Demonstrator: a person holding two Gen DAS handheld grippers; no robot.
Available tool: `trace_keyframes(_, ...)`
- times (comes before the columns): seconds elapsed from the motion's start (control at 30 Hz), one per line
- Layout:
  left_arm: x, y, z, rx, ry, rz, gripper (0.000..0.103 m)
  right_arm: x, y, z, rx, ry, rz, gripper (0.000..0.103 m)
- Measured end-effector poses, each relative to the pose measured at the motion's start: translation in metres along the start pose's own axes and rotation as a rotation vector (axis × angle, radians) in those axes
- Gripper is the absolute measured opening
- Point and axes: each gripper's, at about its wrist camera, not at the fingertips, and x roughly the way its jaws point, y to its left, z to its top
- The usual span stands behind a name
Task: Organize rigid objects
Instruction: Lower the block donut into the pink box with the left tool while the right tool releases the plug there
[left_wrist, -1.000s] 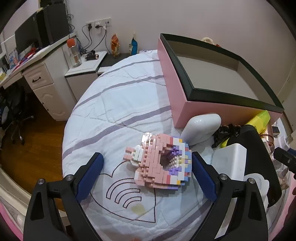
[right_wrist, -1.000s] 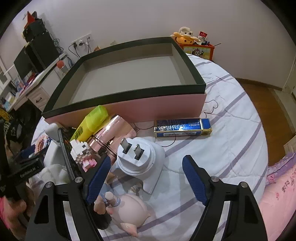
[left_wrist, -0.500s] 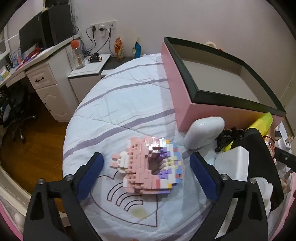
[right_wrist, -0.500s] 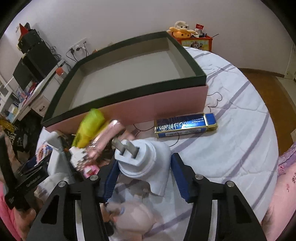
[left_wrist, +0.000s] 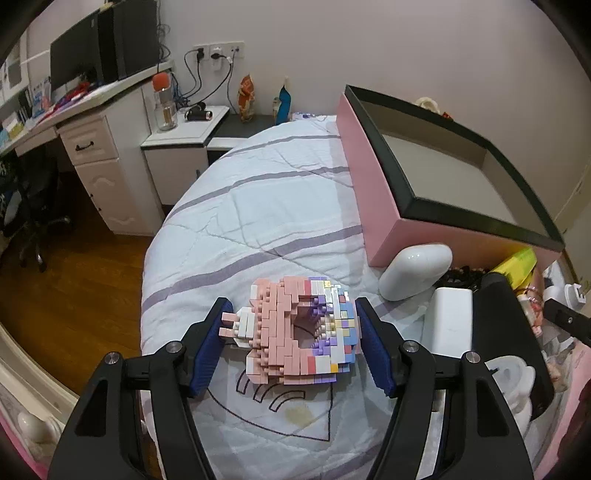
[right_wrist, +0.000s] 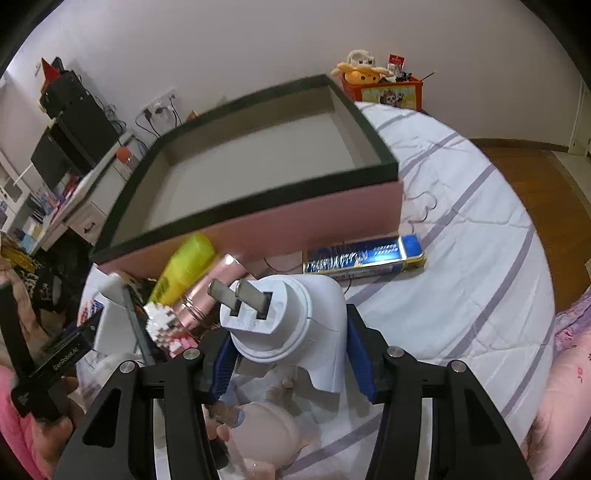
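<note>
Two grippers are busy at once, and each one holds something that could slip. On the left, the left gripper (left_wrist: 291, 347) has its blue pads pressed on both sides of the brick toy (left_wrist: 301, 330), which sits just over the bed (left_wrist: 258, 206). That toy is made of many tiny bricks, so I think a hard squeeze could snap bits off, and the thin part sticking out on the left looks easiest to break. On the right, the right gripper (right_wrist: 290, 354) is closed on the white plug (right_wrist: 284, 321), with its metal pins pointing up toward the box (right_wrist: 258, 225). The plug is round and smooth, so it might twist or slide out of the pads. The box is open, with nothing in the part that shows, and its wall is tall, so either thing could bump the black rim if it is not lifted high enough. Other stuff lies packed close by, like the yellow bottle (right_wrist: 184, 266) and the blue tin (right_wrist: 364, 254), and a low swing could knock them.
</note>
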Motion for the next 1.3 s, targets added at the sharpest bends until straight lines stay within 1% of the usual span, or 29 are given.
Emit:
trace_keyframes(0.17, -0.015, 0.007, 0.004, -0.019, -0.006, -0.011, 0.068, -0.013, 0.0, 0.0, 0.0, -0.023, 0.009, 0.054)
trace_keyframes(0.3, -0.039, 0.003, 0.012, 0.0, -0.047, -0.011, 0.068, -0.023, 0.003, 0.005, -0.006, -0.041, 0.019, 0.054)
trace_keyframes(0.4, -0.058, -0.006, 0.023, 0.019, -0.08, -0.03, 0.068, -0.032, 0.007, 0.011, -0.018, -0.061, 0.031, 0.054)
trace_keyframes(0.53, -0.078, -0.027, 0.046, 0.064, -0.128, -0.055, 0.068, -0.045, 0.016, 0.032, -0.058, -0.092, 0.046, 0.054)
trace_keyframes(0.67, -0.08, -0.051, 0.08, 0.097, -0.155, -0.092, 0.068, -0.05, 0.027, 0.067, -0.122, -0.125, 0.047, 0.054)
trace_keyframes(0.73, -0.071, -0.066, 0.101, 0.112, -0.163, -0.107, 0.068, -0.044, 0.035, 0.09, -0.164, -0.134, 0.035, 0.054)
trace_keyframes(0.77, -0.065, -0.071, 0.109, 0.114, -0.158, -0.117, 0.068, -0.041, 0.037, 0.096, -0.171, -0.13, 0.038, 0.054)
trace_keyframes(0.8, -0.056, -0.079, 0.118, 0.119, -0.152, -0.127, 0.068, -0.032, 0.038, 0.106, -0.179, -0.121, 0.036, 0.054)
trace_keyframes(0.83, -0.049, -0.087, 0.124, 0.127, -0.149, -0.127, 0.068, -0.022, 0.04, 0.115, -0.191, -0.107, 0.022, 0.054)
trace_keyframes(0.9, -0.032, -0.096, 0.134, 0.136, -0.138, -0.118, 0.068, 0.003, 0.042, 0.13, -0.192, -0.068, 0.024, 0.054)
trace_keyframes(1.0, 0.002, -0.11, 0.146, 0.141, -0.095, -0.113, 0.068, 0.037, 0.044, 0.142, -0.207, -0.017, 0.009, 0.054)
trace_keyframes(1.13, 0.036, -0.119, 0.149, 0.147, -0.042, -0.099, 0.068, 0.079, 0.039, 0.149, -0.198, 0.062, 0.008, 0.054)
trace_keyframes(1.23, 0.058, -0.125, 0.149, 0.149, -0.001, -0.085, 0.068, 0.1, 0.038, 0.148, -0.205, 0.103, -0.003, 0.054)
trace_keyframes(1.3, 0.07, -0.127, 0.148, 0.152, 0.022, -0.073, 0.068, 0.105, 0.04, 0.147, -0.22, 0.12, -0.015, 0.054)
